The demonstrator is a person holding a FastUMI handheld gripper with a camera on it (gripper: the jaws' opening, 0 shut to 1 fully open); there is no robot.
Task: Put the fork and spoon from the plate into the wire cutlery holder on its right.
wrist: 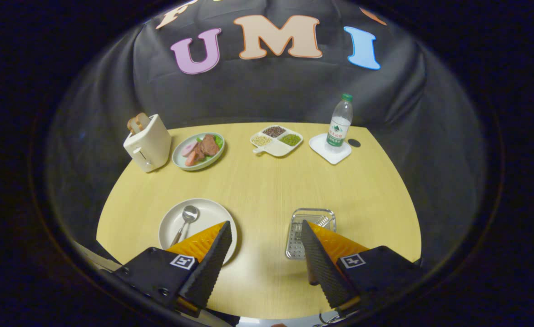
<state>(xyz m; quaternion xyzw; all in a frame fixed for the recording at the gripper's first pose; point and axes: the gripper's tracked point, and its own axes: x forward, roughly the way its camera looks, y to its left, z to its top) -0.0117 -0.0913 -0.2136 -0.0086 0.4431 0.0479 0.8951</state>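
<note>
Gripper [264,252] gaping empty at lower centre, that thin, slick metal spoon [185,225] on the round white plate [212,213] looks best pinched mid-handle.

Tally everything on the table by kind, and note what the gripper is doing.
Plates: 2, white plate and food plate
Cutlery: 1, spoon
Wire holder: 1
Toaster: 1
Divided dish: 1
Water bottle: 1
Square coaster: 1
Total: 8
The fork cannot be seen; a finger may hide it. The gripper is open, holding nothing.
</note>
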